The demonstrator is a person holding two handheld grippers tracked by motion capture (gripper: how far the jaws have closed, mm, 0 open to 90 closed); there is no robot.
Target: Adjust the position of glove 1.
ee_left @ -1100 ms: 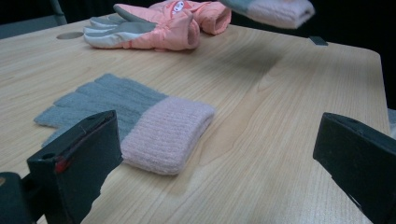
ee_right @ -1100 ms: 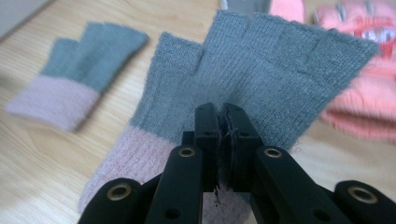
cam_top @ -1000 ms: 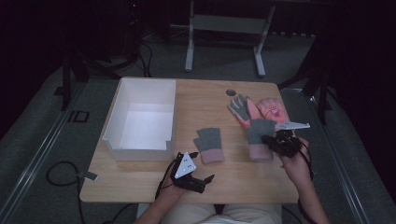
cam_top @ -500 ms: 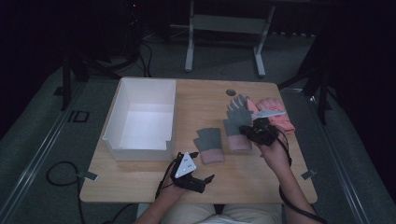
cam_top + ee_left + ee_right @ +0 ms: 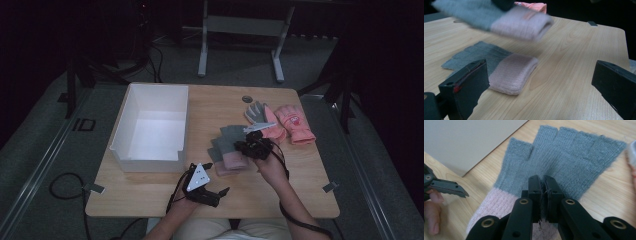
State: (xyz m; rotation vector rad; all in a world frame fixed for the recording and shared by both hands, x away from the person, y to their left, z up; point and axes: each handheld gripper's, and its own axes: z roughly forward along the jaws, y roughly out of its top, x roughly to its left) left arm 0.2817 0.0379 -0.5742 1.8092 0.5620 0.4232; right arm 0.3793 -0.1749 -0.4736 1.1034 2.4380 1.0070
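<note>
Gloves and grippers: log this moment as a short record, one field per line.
right gripper: shut on the held glove
held glove: grey, fingerless, pink cuff, lifted above the table in the left gripper view
second glove: same colours, flat on the table
left gripper: open, holds nothing, near the front edge
white bin: on the table's left part, nothing visible inside
pink gloves: far right, beside another grey glove

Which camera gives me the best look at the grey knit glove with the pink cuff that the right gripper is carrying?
The right gripper view: the grey knit glove with the pink cuff spreads out flat there, its fabric pinched in the shut right gripper. The left gripper view shows it blurred, lifted off the table. The high view shows it small and dim.
</note>
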